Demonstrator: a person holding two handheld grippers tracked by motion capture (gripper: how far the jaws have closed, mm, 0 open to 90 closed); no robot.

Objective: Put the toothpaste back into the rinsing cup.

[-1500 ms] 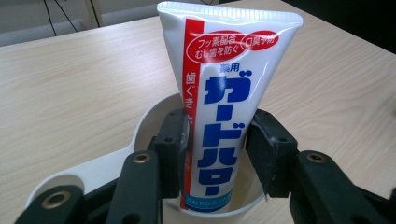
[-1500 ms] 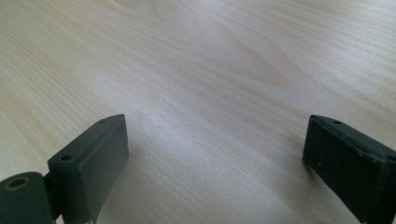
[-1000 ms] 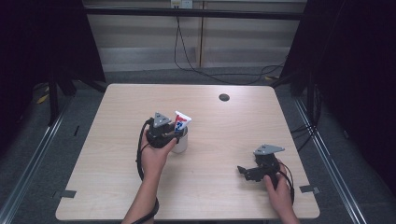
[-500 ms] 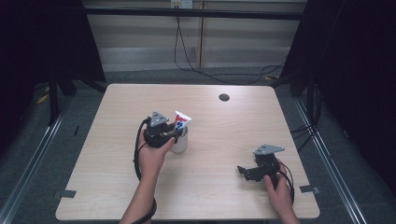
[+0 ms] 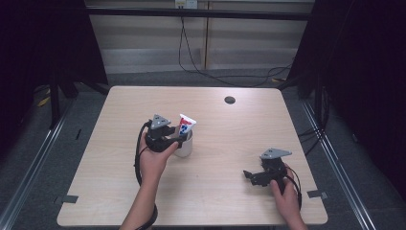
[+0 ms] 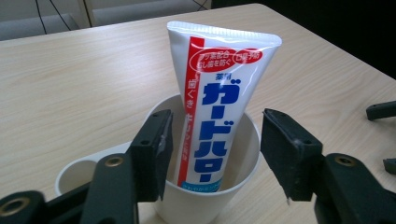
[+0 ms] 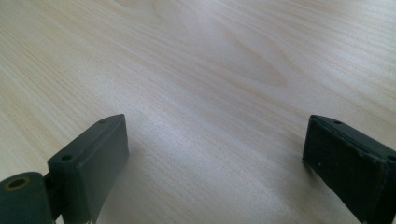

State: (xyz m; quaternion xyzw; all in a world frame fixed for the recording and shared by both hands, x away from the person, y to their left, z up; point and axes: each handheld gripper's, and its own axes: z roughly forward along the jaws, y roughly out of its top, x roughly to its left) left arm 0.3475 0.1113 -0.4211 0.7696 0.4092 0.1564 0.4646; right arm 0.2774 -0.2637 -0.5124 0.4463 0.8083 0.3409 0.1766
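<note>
A white toothpaste tube (image 6: 219, 102) with red and blue print stands tilted in a white cup (image 6: 201, 205) left of the table's middle, crimped end up. My left gripper (image 6: 215, 149) sits at the cup's rim with one jaw on each side of the tube. Its jaws have just been opening, and there is a gap between each pad and the tube. From above, the tube (image 5: 186, 125) pokes out of the cup (image 5: 184, 148) just right of the left gripper (image 5: 181, 139). My right gripper (image 5: 249, 176) rests low at the front right, open over bare wood (image 7: 212, 154).
A small black round disc (image 5: 230, 100) lies near the far edge of the light wooden table (image 5: 119, 191). The right gripper's black jaw tips (image 6: 383, 109) appear far off in the left gripper view. Dark floor and cables surround the table.
The left gripper's jaws have spread apart off the toothpaste tube, which stays standing in the cup. The right hand has not moved.
</note>
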